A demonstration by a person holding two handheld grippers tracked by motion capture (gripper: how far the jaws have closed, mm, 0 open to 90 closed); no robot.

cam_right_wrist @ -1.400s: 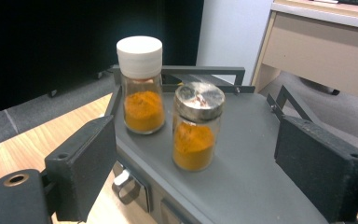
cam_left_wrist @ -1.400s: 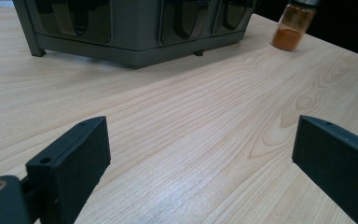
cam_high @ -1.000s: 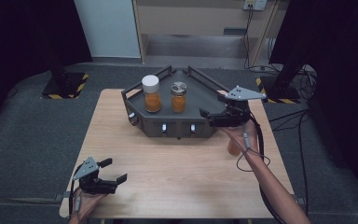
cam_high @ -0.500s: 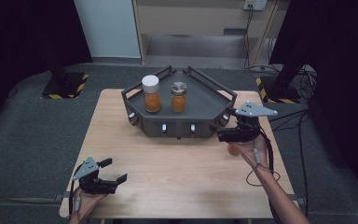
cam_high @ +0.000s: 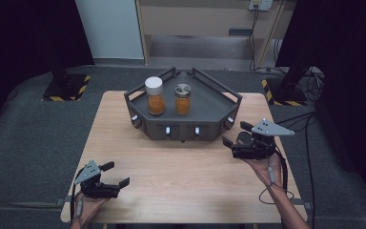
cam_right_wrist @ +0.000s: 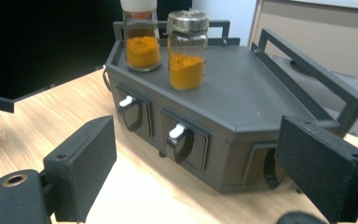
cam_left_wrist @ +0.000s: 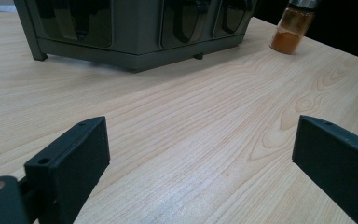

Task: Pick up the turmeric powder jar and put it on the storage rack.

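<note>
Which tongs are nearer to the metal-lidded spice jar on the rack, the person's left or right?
Right. The right tongs hover by the rack's front right corner, below and right of the metal-lidded jar. The left tongs sit far off near the table's front left edge.

The pale wooden tabletop (cam_left_wrist: 205, 140) looks like smooth light timber or laminate with a clear wavy grain and a soft sheen where light falls on it. The dark grey angular rack (cam_right_wrist: 261, 107) has a matt, painted-metal look, with thin square-section rails and small glossy white toggle handles (cam_right_wrist: 177, 132) on its front. The two clear glass jars of orange powder (cam_right_wrist: 186, 56) are glossy; the powder looks dry and grainy. One jar has a dull brushed-metal lid (cam_high: 183, 89), the other a smooth white plastic cap (cam_high: 154, 85). The right gripper (cam_right_wrist: 196, 163) has black matt pads (cam_right_wrist: 81, 163) with a fine rough, rubbery texture. The floor around the table is dark grey carpet (cam_high: 24, 143), matt and fibrous.
</note>
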